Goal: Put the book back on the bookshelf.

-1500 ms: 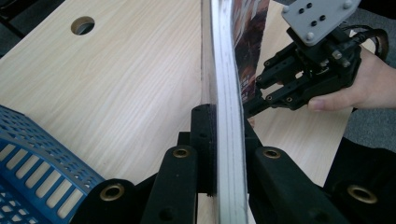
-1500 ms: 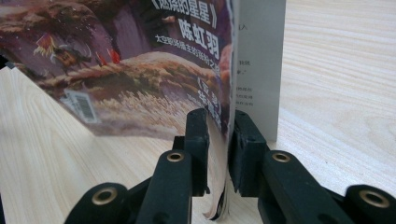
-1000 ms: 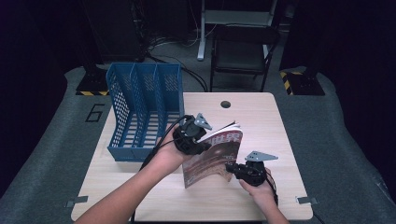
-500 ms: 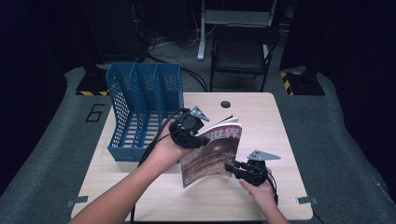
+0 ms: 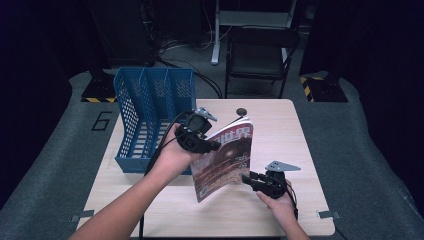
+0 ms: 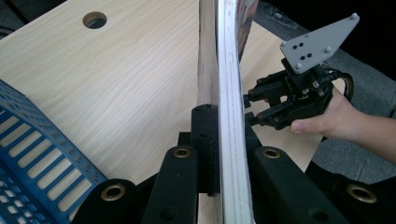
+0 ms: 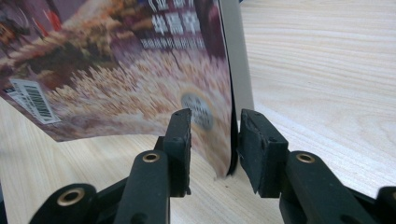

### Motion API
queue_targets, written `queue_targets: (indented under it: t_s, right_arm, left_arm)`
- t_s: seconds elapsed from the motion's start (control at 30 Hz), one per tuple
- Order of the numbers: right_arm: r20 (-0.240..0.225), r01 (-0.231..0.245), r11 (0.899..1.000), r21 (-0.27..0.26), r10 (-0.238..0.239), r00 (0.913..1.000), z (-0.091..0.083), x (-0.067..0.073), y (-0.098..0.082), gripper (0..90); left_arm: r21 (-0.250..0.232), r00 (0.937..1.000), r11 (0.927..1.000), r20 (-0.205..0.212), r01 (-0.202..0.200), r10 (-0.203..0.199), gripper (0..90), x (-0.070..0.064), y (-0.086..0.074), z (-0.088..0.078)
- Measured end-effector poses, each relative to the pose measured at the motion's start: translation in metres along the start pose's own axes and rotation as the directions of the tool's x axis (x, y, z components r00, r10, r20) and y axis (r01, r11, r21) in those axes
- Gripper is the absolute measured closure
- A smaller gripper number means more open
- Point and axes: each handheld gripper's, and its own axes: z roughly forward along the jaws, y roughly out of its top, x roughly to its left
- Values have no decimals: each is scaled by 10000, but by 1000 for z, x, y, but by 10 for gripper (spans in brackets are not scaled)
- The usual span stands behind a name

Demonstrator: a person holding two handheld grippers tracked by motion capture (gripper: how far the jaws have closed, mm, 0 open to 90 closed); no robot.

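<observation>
A magazine point(image 5: 226, 159) with a reddish-brown cover hangs tilted above the wooden table point(image 5: 285, 130). My left gripper point(image 5: 212, 146) is shut on its upper left edge; in the left gripper view the page edges point(image 6: 229, 88) run straight up between the jaws of the left gripper point(image 6: 226, 123). My right gripper point(image 5: 247, 179) sits at the magazine's lower right corner. In the right gripper view the cover point(image 7: 116, 56) droops between the jaws of the right gripper point(image 7: 212, 126), which stand open with gaps on both sides. The right gripper point(image 6: 246, 107) also appears in the left gripper view.
A blue three-slot file rack point(image 5: 150, 100) stands on the table's left side, close to my left hand. A round cable hole point(image 5: 241, 111) sits near the table's far edge. A black chair point(image 5: 257, 55) stands behind the table.
The left gripper has lifted the magazine a little higher and more upright, shifting slightly left. The right gripper has stayed almost in place by the lower corner.
</observation>
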Motion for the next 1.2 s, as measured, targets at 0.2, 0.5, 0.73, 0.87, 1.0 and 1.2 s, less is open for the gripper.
queue_targets:
  t_s: [0.2,0.5,0.73,0.87,1.0,1.2]
  right_arm:
    - [81,-143,9999,-71,144,9999,-2,-2,0,639]
    - [57,-225,9997,-45,225,9997,-2,-5,-1,637]
    - [57,-330,9994,99,330,9994,-1,-5,-2,637]
    - [159,-386,9992,133,384,9991,0,-6,-2,637]
    - [88,-505,9986,142,504,9987,0,-6,-3,637]
    - [18,-457,9987,234,456,9990,1,-7,-4,637]
  left_arm:
    - [-87,9992,9993,-163,352,-353,841,10,2,-8]
    - [-155,9973,9983,-461,557,-564,841,20,10,-22]
    - [-234,9954,9979,-726,605,-621,841,22,20,-31]
    - [-305,9945,9976,-826,617,-640,841,22,25,-37]
    - [-361,9938,9981,-980,497,-530,841,21,31,-43]
    - [-391,9930,9980,-1054,492,-531,841,21,37,-49]
